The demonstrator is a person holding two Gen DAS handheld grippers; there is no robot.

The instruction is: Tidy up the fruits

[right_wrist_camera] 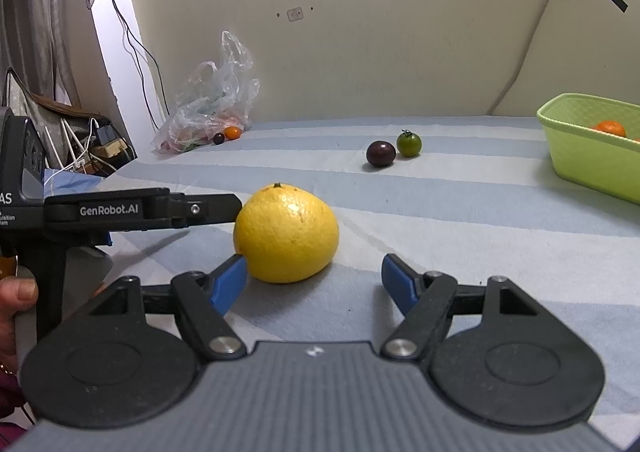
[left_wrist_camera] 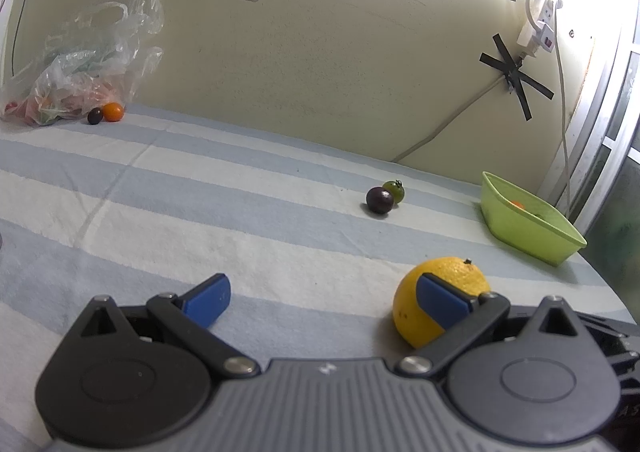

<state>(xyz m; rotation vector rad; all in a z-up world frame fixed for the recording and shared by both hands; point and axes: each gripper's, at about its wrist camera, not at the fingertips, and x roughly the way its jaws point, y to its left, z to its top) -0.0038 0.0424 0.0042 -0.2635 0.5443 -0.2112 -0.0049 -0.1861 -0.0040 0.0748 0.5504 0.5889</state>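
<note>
I am working over a blue-and-white striped cloth (right_wrist_camera: 460,212) spread against a cream wall, with a plastic bag (right_wrist_camera: 212,108) of produce at the far left corner and a green basket (right_wrist_camera: 580,156) at the far right, already holding an orange fruit (right_wrist_camera: 610,128).

The big yellow citrus (right_wrist_camera: 286,232) sits on the cloth just ahead of my right tongs (right_wrist_camera: 314,278). Their jaws are wide apart and grip nothing; the left blue pad sits right at the fruit's lower left, while the right pad stands clear of it. My left tongs (left_wrist_camera: 324,294) are also spread wide and empty, and their right pad overlaps the citrus (left_wrist_camera: 440,300) in that view; I cannot tell whether it touches.

The citrus is slightly squat, its stem end up and leaning a little toward the wall, so its broader axis lies roughly flat on the cloth.

My worry is that the fruit sits off-centre toward the right tongs' left pad. If I close from here, I judge one pad meets it first and shoves it sideways, or it rolls on the soft cloth. The left tongs' arm (right_wrist_camera: 140,210) reaches in beside the fruit too, so the two tools could knock together. The dark plum (right_wrist_camera: 380,153) and green tomato (right_wrist_camera: 409,144) lie well apart, touching or nearly so.
</note>
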